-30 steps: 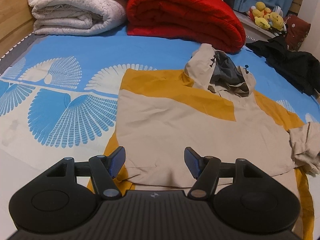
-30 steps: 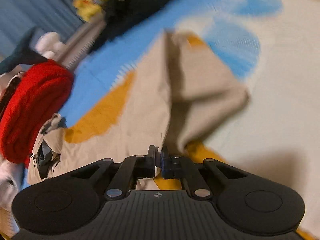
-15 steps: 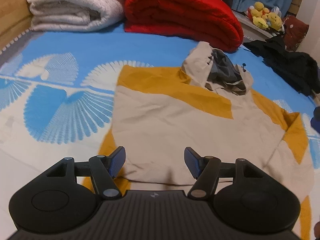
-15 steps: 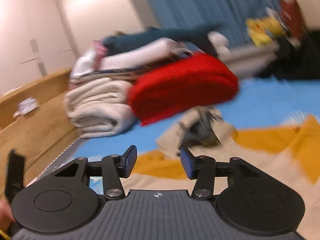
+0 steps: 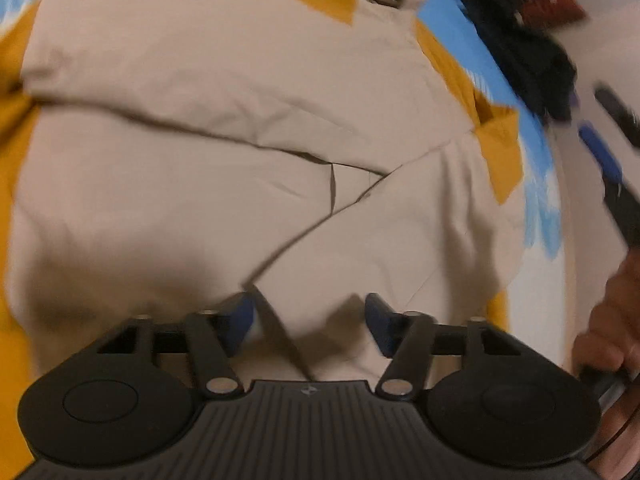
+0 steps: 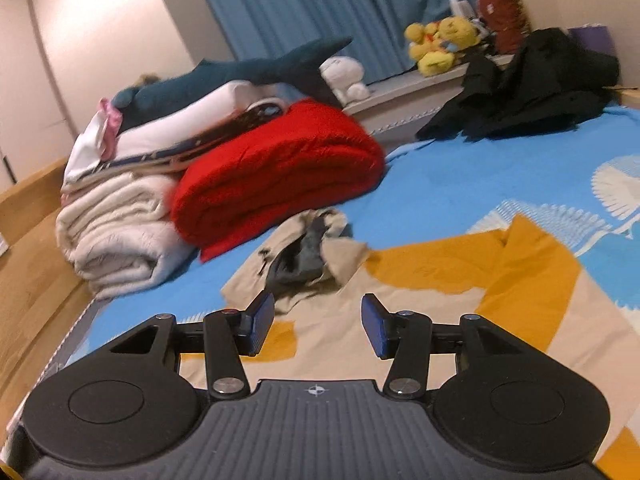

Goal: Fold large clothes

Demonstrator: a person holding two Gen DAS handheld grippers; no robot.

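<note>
The left wrist view is smeared with motion blur, and the far edge of the scene there is hard to read: dark clothing and something red at the top right are only streaks. At the right border of that view the right gripper shows as a blurred blue pad and black bar, with part of the person's hand cut off by the frame; how its jaws stand cannot be read from here. The hoodie, beige with mustard-yellow panels, fills nearly the whole left view, so its hem and left sleeve run out of frame. Both sleeves are folded in across the body, their edges meeting in a crossing seam near the middle. The left gripper hangs just above the beige cloth with its jaws spread wide and nothing between them.

In the right wrist view the right gripper has its jaws wide apart too, holding nothing, low over the hoodie near its crumpled hood.

The garment lies on a bed covered in blue with white fan patterns. Beyond the hood sit a folded red blanket and a stack of white bedding topped by a shark plush. A black garment lies heaped at the far right, yellow plush toys sit on a ledge, and blue curtains hang behind.
</note>
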